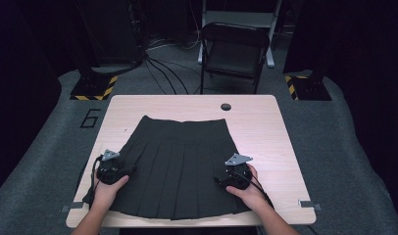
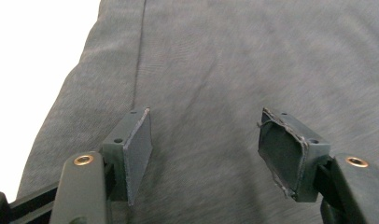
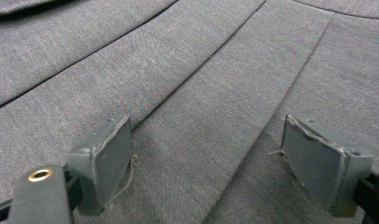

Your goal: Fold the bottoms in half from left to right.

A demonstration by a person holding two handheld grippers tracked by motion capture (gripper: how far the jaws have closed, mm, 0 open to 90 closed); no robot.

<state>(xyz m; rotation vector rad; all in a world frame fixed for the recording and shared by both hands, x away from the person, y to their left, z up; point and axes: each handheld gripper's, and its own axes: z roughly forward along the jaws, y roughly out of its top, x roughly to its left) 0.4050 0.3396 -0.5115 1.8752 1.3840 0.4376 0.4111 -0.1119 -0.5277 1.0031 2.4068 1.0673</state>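
Dark cloth lies flat in the middle of a pale wooden table (image 1: 265,122): it is a pleated skirt (image 1: 180,161), with its waistband at the far side and its wide hem near the person. One hand holds each tool, low on the skirt. The left gripper (image 1: 110,169) sits at the skirt's left edge, and the right gripper (image 1: 235,172) sits near its right edge. They are well apart from each other.

From the left gripper view, the left tool's jaws stand apart, with the skirt's cloth (image 2: 215,70) under them and the bright table at the side. Nothing is pinched between them. From the right gripper view, the right tool's jaws stand wide apart too, over the skirt's folds (image 3: 197,93). They hold nothing. A black folding chair (image 1: 234,49) stands on the floor beyond the table.
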